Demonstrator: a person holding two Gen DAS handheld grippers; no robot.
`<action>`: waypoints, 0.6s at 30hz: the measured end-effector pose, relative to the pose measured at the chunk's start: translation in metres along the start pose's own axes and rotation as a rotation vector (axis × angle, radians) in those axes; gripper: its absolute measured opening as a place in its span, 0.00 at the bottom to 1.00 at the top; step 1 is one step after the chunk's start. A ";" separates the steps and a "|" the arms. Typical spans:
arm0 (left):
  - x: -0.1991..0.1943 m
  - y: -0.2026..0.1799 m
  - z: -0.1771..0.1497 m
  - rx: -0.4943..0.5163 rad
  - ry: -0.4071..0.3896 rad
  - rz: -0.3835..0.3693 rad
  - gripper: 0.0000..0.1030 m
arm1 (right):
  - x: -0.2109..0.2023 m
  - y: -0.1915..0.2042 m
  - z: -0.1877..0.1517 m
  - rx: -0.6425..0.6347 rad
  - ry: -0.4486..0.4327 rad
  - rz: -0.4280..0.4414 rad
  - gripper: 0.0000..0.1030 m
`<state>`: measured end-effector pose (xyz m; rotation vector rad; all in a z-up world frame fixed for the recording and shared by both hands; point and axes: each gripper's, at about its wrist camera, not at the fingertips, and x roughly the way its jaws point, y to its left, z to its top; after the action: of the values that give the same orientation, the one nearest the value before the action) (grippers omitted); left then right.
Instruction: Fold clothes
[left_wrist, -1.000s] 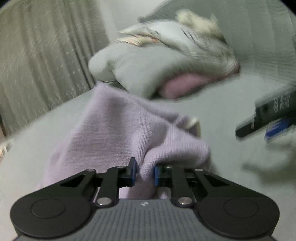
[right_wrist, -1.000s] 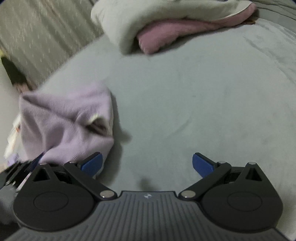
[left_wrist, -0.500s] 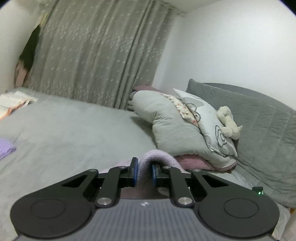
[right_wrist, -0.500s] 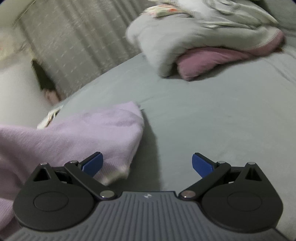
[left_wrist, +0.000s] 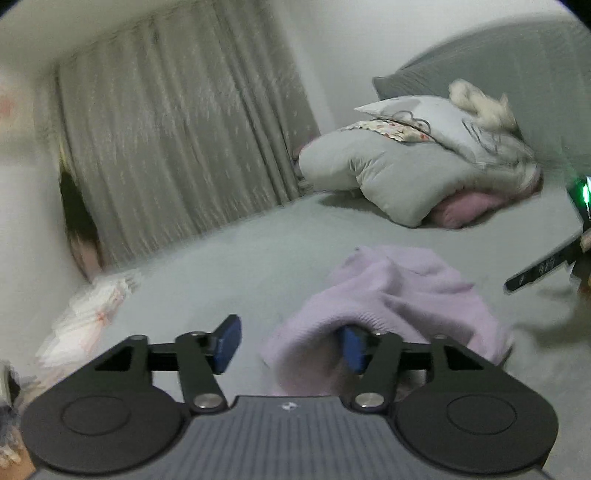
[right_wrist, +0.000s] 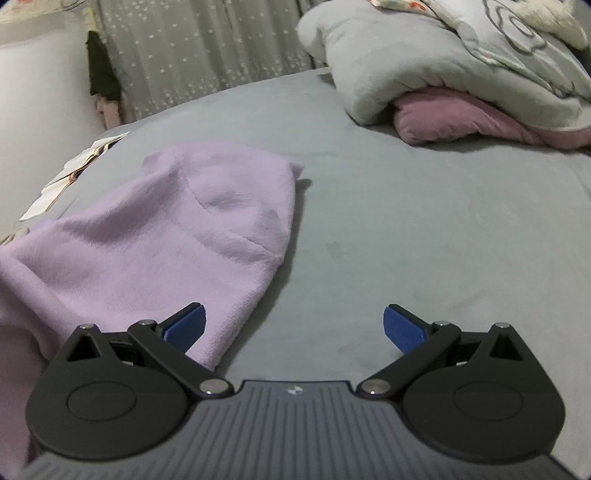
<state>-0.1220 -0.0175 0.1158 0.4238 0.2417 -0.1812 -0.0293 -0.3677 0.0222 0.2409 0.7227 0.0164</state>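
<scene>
The lilac knit garment (right_wrist: 177, 236) lies on the grey bed sheet (right_wrist: 424, 221), bunched, w/ one part laid over another, its far edge toward the curtain (right_wrist: 207, 48) and its near part running under the left side of the right wrist view. The left gripper (left_wrist: 291, 343) is spread apart; its right finger pad is tucked under a raised hump of the same garment (left_wrist: 399, 295), the cloth draped over it but not pinched, and the left pad is free above the sheet. The right gripper (right_wrist: 295, 325) is also wide spread and holds nothing; it hovers low at the garment's right edge, left pad over the cloth and right pad over bare sheet. In the left view only the tip of the right gripper shows at the right border. The pillows (right_wrist: 461, 62) are well apart, at the head of the bed. My judgement: this is a moment btw. grips in the folding, both tools free, so it fits either re-gripping for one more fold or letting go after a fold was laid; the pictures do not settle which. If another fold is wanted, it calls approx. for closing on an edge or corner, not on the middle hump, and keeping the layers flat, since the soft knit slides and bunches easily.
</scene>
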 end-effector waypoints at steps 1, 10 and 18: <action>-0.005 -0.001 0.005 -0.028 -0.014 0.033 0.68 | 0.000 -0.002 0.003 -0.001 0.000 -0.001 0.99; -0.026 -0.035 0.003 0.071 -0.065 -0.085 0.89 | 0.012 -0.025 0.013 0.157 0.116 0.138 1.00; -0.042 -0.097 -0.014 0.282 -0.092 -0.251 0.96 | 0.056 -0.012 -0.007 0.272 0.102 0.324 0.69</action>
<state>-0.1861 -0.0936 0.0777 0.6629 0.1791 -0.4837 0.0076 -0.3725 -0.0222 0.6197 0.7806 0.2414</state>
